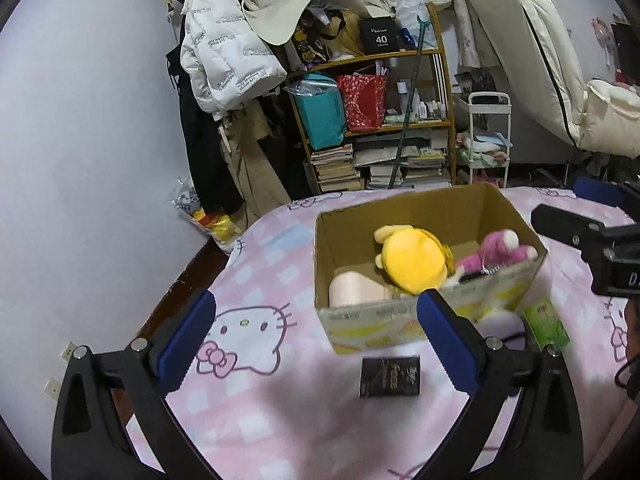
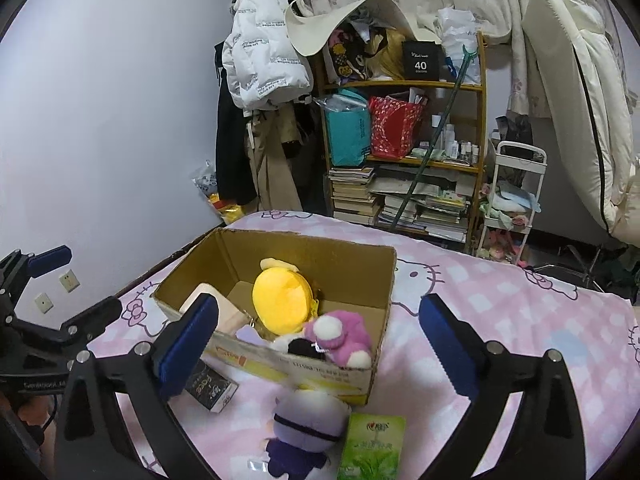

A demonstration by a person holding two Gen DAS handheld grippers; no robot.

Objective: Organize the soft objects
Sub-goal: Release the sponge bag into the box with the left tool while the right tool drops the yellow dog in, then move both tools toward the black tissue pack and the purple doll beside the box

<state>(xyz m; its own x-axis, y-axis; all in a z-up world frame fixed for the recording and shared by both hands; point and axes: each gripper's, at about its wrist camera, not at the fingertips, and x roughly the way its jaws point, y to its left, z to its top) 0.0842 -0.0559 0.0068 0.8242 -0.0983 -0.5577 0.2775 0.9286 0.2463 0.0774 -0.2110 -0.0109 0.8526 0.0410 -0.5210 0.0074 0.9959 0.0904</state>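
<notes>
A cardboard box stands on the pink bed. Inside lie a yellow plush, a pink plush and a pale cushion. A purple and white plush lies on the bed in front of the box. My left gripper is open and empty, near the box's front wall. My right gripper is open and empty too, above the box's near corner and the purple plush.
A small dark box and a green carton lie on the pink sheet by the box. Behind the bed stand a crowded shelf, hanging coats and a white cart. The bed's left edge drops beside the wall.
</notes>
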